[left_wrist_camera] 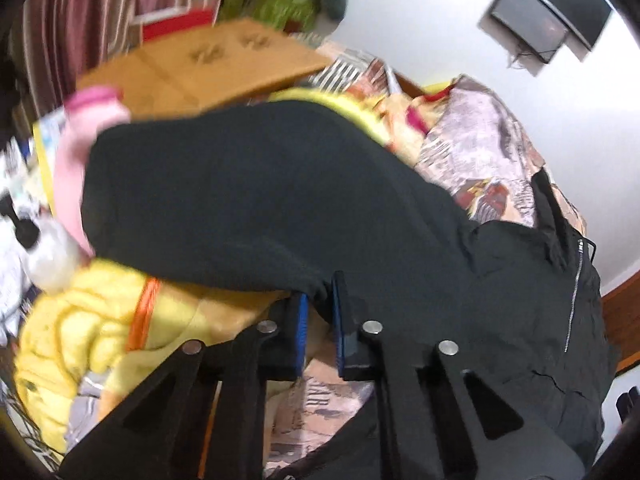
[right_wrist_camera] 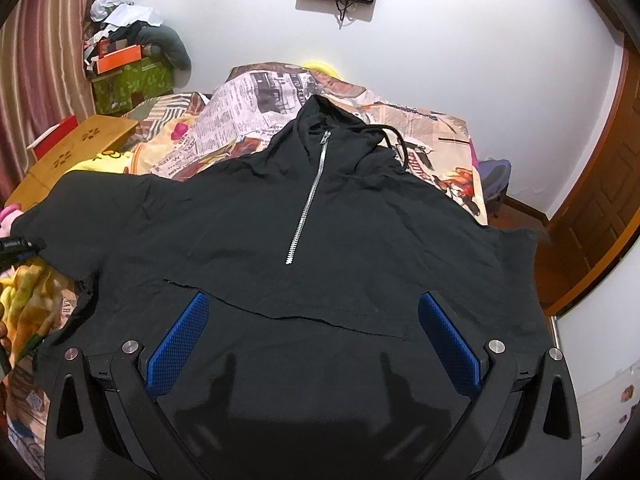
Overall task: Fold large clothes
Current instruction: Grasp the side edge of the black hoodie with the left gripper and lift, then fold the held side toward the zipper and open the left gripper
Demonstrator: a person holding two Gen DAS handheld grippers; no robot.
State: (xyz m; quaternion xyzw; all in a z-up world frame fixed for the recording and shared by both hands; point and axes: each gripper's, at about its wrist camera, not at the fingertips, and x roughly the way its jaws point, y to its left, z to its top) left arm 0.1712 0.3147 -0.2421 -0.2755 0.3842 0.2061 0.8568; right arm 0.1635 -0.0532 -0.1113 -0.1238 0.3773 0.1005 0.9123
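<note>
A black hooded pullover (right_wrist_camera: 304, 240) lies spread front-up on the bed (right_wrist_camera: 424, 128), its hood toward the wall-side edge, its silver half-zip (right_wrist_camera: 310, 196) running down the chest. The right gripper (right_wrist_camera: 312, 336) hovers over the pullover's hem at the bed's near edge, blue pads (right_wrist_camera: 180, 340) spread wide, nothing between them. The left gripper (left_wrist_camera: 320, 320) is clenched on the end of the pullover's sleeve (left_wrist_camera: 248, 208) near the bed's left edge, above a yellow blanket (left_wrist_camera: 92, 320). A wooden lap table (left_wrist_camera: 208, 68) stands beyond the sleeve.
</note>
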